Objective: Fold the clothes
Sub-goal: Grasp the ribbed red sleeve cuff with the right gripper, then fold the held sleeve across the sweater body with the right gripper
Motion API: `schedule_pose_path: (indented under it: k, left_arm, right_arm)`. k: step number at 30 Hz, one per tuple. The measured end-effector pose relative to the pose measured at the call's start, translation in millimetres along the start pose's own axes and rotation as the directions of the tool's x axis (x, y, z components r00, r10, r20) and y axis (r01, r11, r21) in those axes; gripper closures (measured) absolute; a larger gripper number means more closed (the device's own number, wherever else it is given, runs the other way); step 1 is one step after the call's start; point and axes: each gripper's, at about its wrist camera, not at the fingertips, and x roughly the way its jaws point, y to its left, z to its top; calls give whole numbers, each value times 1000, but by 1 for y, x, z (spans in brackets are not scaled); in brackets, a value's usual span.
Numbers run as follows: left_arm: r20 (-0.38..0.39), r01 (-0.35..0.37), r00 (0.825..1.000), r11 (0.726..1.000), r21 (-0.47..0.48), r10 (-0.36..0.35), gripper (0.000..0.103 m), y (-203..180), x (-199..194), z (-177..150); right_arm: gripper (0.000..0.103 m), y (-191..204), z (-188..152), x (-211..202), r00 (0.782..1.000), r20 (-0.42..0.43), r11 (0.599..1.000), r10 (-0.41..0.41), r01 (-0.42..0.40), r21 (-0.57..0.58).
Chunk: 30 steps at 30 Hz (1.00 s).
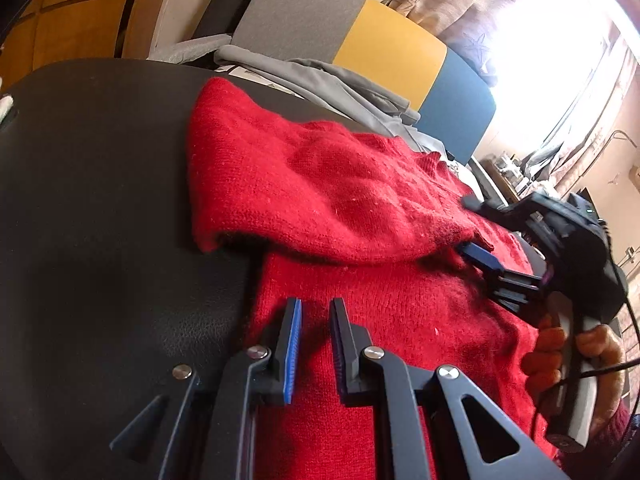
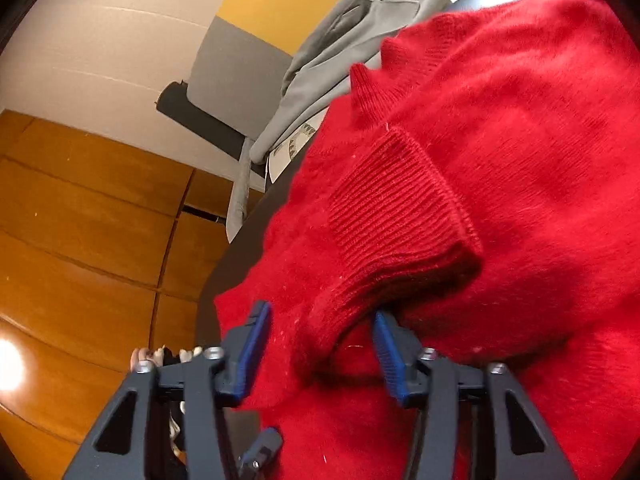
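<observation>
1. The counter (image 1: 100, 184) is a dark, leather-like surface with a rounded far edge; wooden floor (image 2: 80, 208) shows beyond that edge.
2. A red knitted sweater (image 1: 360, 200) lies across the counter's right half, reaching the near edge. One part is folded over the body, and its free edge stands slightly lifted towards the counter's middle.
3. A chair back (image 1: 360, 36) in grey, yellow and blue panels stands past the far edge, close behind the sweater.
4. A grey garment (image 1: 320, 76) is heaped on the counter's far edge between chair and sweater, with printed paper under it.
5. The sweater's ribbed cuff (image 2: 400, 216) rests on top of the red body, directly ahead of the right claw.
6. The right claw (image 2: 320, 348), gripped by a hand (image 1: 560, 356) at the counter's right edge, straddles a fold of sweater. Its blue pads have fabric between them; whether they press it cannot be told.
7. The left claw (image 1: 316, 344) hovers at the near edge over the sweater's body, jaws narrowly apart, released, nothing between them.
</observation>
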Motion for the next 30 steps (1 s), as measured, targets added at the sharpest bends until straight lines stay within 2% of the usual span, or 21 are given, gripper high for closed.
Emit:
schedule_pose_path:
  k: [1,2,5,10,14,17,23,26,30]
  left_arm:
    - [1,8,1000,1000,-6,-8,89,1,-1,0]
    - [2,15,1000,1000,-11,-15,89,2,-1,0]
    - [7,38,999,999,-18,-37,89,3,-4,-1]
    - [15,111,994,993,-34,-110,89,-7,0,6]
    - [35,113,993,992,-62,-111,89,-11,7,26]
    - [46,92,995,993,-75,-89,88,-14,18,47]
    - [70,25,997,993,-117,-17,88,-7,30,70]
    - [77,-16,997,989,-144,27,88,2,32,72]
    - [40,-26,999,989,-145,32,88,9,38,61]
  right_arm:
    - [93,1,-1,5,1000,-5,1000,-18,18,-1]
    - [96,2,-1,9,999,-9,999,-39,39,-7]
    - [97,18,2,12,997,-7,993,-83,82,-86]
    - [97,86,13,5,996,4,950,-88,85,-299]
    - [97,130,27,-10,997,49,919,-57,72,-387]
    - [97,146,39,-21,995,93,917,-30,64,-395]
    - [97,145,62,-49,985,167,916,-39,102,-388]
    - [97,127,69,-70,971,227,913,-77,160,-375]
    - [97,80,70,-90,952,261,920,-160,240,-310]
